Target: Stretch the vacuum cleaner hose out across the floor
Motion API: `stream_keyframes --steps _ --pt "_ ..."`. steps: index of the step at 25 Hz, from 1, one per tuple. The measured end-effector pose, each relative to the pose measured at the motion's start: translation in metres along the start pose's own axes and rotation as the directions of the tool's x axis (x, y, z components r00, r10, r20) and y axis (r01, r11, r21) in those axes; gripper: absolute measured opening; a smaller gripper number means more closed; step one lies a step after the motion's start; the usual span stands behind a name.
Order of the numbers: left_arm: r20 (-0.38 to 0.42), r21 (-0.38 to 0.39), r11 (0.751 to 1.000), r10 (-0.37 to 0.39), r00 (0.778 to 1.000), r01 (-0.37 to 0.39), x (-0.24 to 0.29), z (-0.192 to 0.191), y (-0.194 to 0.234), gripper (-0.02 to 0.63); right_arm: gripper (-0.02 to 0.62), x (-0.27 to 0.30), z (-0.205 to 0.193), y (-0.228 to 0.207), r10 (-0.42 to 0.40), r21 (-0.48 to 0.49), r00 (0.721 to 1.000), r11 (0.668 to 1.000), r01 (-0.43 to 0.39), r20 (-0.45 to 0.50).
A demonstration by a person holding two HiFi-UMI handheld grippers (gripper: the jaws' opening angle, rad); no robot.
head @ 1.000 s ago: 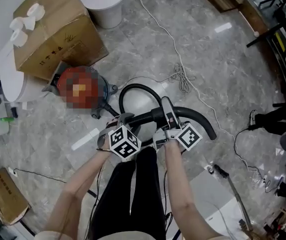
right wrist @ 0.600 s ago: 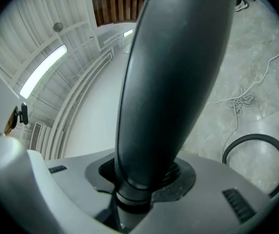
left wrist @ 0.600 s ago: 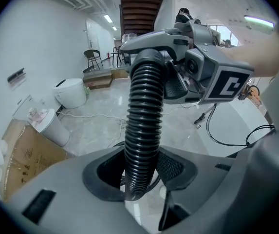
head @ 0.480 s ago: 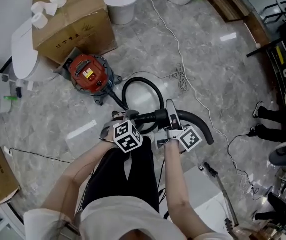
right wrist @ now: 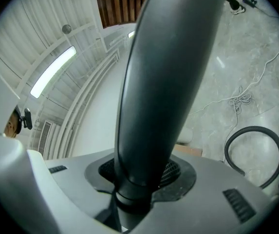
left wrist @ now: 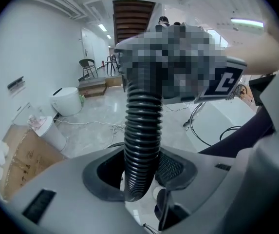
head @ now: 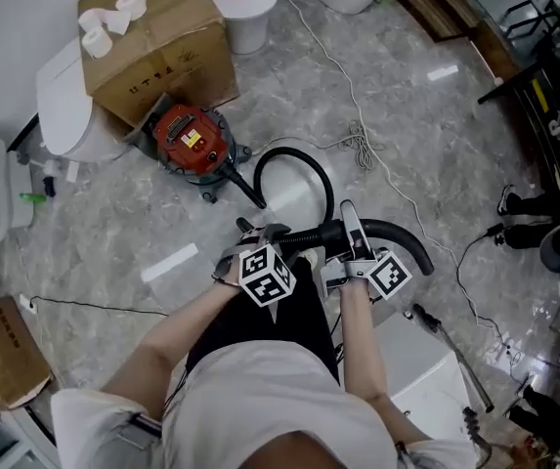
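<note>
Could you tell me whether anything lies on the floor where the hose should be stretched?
Only a white cord, tangled midway, lies across the open floor just beyond the looped hose; nothing else visibly blocks it.

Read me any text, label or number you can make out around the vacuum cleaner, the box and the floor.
Nothing here can be read for certain.
Cardboard box: dark print on its side, too small to read.
Red vacuum cleaner: yellow label on top, too small to read.
Black stand at the right edge: a white mark, too blurred to read.
</note>
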State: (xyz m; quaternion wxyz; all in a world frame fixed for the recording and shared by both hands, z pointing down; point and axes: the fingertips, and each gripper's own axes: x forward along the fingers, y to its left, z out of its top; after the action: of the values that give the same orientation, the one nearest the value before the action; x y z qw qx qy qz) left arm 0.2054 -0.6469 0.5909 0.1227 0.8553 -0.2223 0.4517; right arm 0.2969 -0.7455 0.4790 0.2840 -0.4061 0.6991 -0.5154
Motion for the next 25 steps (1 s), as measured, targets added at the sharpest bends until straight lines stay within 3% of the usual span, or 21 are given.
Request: stream_keyframes --steps 8,15,22,25 --pt "0.053 0.019 0.995 -0.101 0.993 0.1 -0.041 -0.049 -0.041 0.184 0.16 -0.039 -0.058 0.028 -0.019 0.01 0.993 1.0 0.018 0.12" --pt "0.09 0.049 0.99 -0.138 0.986 0.134 -0.059 -0.084 -0.062 0.186 0.16 -0.056 -0.102 0.053 -0.017 -0.055 0.991 0.998 0.025 0.133" --pt "0.091 0.078 0.985 -0.158 0.983 0.151 -0.065 -0.1 -0.075 0.186 0.16 -0.078 -0.118 0.041 -0.09 0.005 0.983 0.996 0.091 0.159" --pt "0.088 0.075 0.986 -0.154 0.984 0.147 -0.063 -0.106 -0.076 0.186 0.16 -0.076 -0.123 0.043 -0.082 -0.02 0.986 0.996 0.086 0.143"
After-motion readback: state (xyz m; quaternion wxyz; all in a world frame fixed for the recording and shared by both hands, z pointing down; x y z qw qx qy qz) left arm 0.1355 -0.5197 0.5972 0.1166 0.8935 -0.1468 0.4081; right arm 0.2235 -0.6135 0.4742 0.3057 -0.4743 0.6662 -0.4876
